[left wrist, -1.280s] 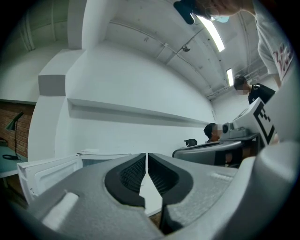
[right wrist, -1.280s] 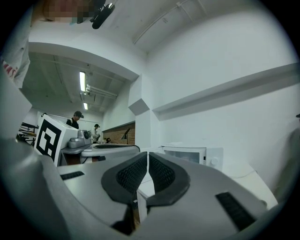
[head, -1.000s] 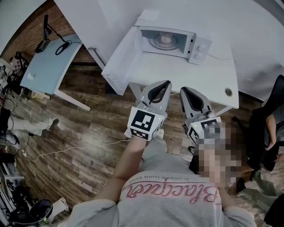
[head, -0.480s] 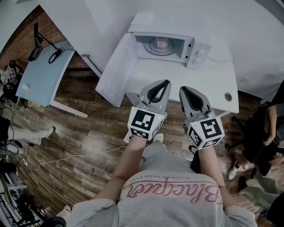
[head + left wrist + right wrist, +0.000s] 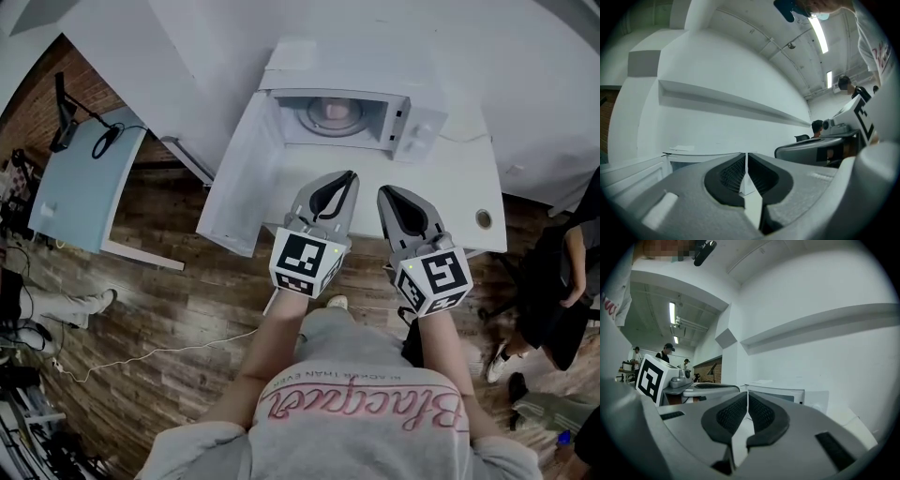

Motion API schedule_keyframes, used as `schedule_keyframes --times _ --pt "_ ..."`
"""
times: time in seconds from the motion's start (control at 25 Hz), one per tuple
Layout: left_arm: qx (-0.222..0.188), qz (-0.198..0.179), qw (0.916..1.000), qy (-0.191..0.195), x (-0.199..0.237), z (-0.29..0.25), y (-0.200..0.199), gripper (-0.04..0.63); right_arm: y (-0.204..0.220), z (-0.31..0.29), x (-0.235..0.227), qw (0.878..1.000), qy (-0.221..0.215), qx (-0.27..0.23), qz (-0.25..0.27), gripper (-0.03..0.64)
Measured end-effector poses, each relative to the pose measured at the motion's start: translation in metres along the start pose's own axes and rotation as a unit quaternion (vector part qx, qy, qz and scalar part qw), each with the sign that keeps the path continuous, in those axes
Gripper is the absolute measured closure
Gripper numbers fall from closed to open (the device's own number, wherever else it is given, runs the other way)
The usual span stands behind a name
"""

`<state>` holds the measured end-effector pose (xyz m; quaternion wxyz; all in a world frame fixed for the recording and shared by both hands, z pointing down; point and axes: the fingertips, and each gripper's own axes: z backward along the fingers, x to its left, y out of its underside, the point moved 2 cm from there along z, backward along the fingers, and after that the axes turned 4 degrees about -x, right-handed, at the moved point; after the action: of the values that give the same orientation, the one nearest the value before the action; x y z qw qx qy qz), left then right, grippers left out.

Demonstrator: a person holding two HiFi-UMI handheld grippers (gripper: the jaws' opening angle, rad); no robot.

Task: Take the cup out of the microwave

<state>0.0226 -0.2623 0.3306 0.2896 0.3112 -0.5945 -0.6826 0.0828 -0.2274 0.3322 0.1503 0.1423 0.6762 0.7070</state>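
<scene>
Two pairs of grey plastic tongs are held level and side by side over the near edge of the white rectangular worktop [image 5: 459, 178]. The left tongs [image 5: 350, 175] are clenched. The left gripper view shows their black ribbed pads [image 5: 733, 173] meeting at the tips with nothing between them. The right tongs [image 5: 383, 191] are clenched in the same way and also empty. Each pair carries a white cube with black square markers at its rear, the left cube [image 5: 305, 263] and the right cube [image 5: 433, 279], just ahead of the person's bare forearms.

Beyond the tips, and apart from them, a white box-shaped microwave [image 5: 352, 112] stands at the back of the worktop. Its white door [image 5: 246, 178] is swung wide open to the left in the head view. Inside, on the round turntable, sits what looks like a small pale cup [image 5: 335, 111], though it is too small and soft in that view to make out its detail. It is well clear of both tongs.

A round cable hole [image 5: 483, 218] marks the worktop's right corner. A pale blue table [image 5: 80, 183] stands on the brown wooden floor [image 5: 159, 300] to the left.
</scene>
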Motion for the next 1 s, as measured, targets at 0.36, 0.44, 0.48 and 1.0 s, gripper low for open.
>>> schedule_keyframes --times 0.36,0.44,0.48,1.0 --pt "-0.003 0.004 1.0000 0.005 0.033 -0.024 0.008 0.588 0.005 -0.039 -0.013 1.000 0.009 0.005 0.004 0.603" --pt "0.000 0.006 1.0000 0.006 0.040 -0.028 0.011 0.588 0.006 -0.046 -0.016 1.000 0.012 0.005 0.004 0.603" --pt "0.002 0.007 0.9999 0.007 0.043 -0.030 0.014 0.588 0.007 -0.049 -0.017 1.000 0.013 0.006 0.004 0.603" --pt "0.007 0.014 0.9999 0.005 0.066 -0.050 0.030 0.479 0.017 -0.071 -0.029 1.000 0.024 0.012 0.005 0.603"
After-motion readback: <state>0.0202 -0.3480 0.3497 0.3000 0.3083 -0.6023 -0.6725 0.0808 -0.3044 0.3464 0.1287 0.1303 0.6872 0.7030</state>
